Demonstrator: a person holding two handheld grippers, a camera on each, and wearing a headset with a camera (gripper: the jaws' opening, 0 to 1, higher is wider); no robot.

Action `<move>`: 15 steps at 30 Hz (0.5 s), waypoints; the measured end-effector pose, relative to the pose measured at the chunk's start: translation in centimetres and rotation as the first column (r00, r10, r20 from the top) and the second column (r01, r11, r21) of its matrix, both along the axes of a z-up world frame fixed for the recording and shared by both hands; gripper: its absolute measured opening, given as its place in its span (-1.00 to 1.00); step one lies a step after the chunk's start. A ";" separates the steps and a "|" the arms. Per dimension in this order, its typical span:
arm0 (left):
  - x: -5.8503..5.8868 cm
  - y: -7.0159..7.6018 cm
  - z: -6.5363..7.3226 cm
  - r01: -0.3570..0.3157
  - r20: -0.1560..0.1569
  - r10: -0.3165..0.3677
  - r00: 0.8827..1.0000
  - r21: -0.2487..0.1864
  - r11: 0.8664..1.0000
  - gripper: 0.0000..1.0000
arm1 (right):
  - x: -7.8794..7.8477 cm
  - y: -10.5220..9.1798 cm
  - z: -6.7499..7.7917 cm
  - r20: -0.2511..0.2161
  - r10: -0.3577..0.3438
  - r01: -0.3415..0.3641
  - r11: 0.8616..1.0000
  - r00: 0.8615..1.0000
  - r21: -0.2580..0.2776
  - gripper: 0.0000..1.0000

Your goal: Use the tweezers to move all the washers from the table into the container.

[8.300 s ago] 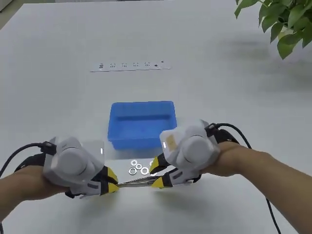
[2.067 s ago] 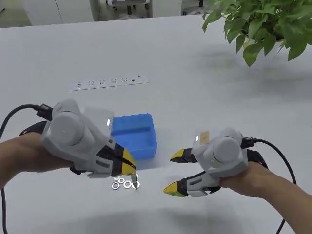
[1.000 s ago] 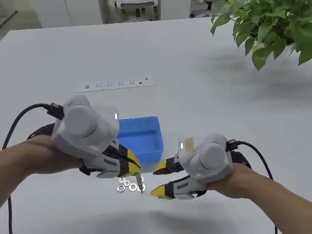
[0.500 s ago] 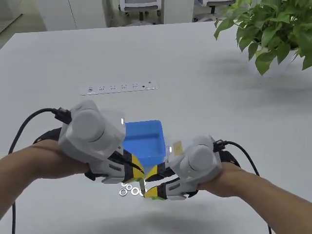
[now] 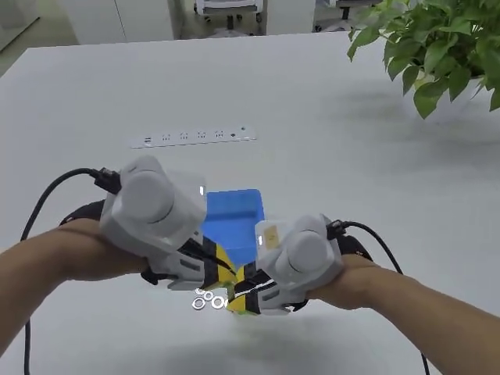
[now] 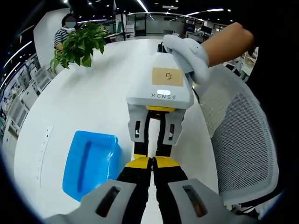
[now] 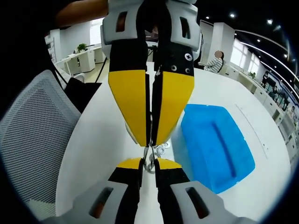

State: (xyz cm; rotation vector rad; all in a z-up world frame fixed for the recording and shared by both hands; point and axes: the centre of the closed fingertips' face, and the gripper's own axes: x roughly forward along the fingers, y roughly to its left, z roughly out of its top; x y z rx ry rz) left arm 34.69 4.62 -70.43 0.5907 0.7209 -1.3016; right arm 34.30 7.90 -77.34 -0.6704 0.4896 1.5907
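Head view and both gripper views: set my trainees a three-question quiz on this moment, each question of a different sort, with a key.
1. True or false: the washers already lie inside the blue container.
2. Multiple choice: what is clamped in the left gripper? A) a washer B) the tweezers C) a cable
3. Fill in: in the head view, the power strip lies ___ the container, farther from the person.
Key: 1 false, they lie on the table beside the container; 2 B; 3 beyond.
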 end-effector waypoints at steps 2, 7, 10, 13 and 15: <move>0.0 0.0 0.0 -0.002 -0.001 0.002 1.000 0.000 1.000 -0.88 | 0.0 0.0 0.0 0.005 0.002 -0.002 1.000 1.000 -0.001 -0.75; -0.1 0.0 -0.1 -0.002 -0.002 0.002 1.000 -0.005 1.000 -0.88 | -0.1 0.0 0.0 -0.004 -0.006 0.006 1.000 1.000 0.002 -0.78; -0.1 -0.1 -0.1 -0.002 -0.001 0.002 1.000 -0.009 1.000 -0.88 | -0.1 0.0 0.1 -0.009 -0.009 0.009 1.000 1.000 0.006 -0.79; -0.1 -0.1 -0.1 -0.001 0.002 0.001 1.000 -0.008 1.000 -0.88 | -0.1 0.0 0.1 -0.017 -0.019 0.019 1.000 1.000 0.003 -0.81; -0.1 -0.1 -0.1 0.000 0.005 0.000 1.000 -0.009 1.000 -0.88 | -0.1 -0.1 0.1 -0.015 -0.020 0.021 1.000 1.000 0.003 -0.82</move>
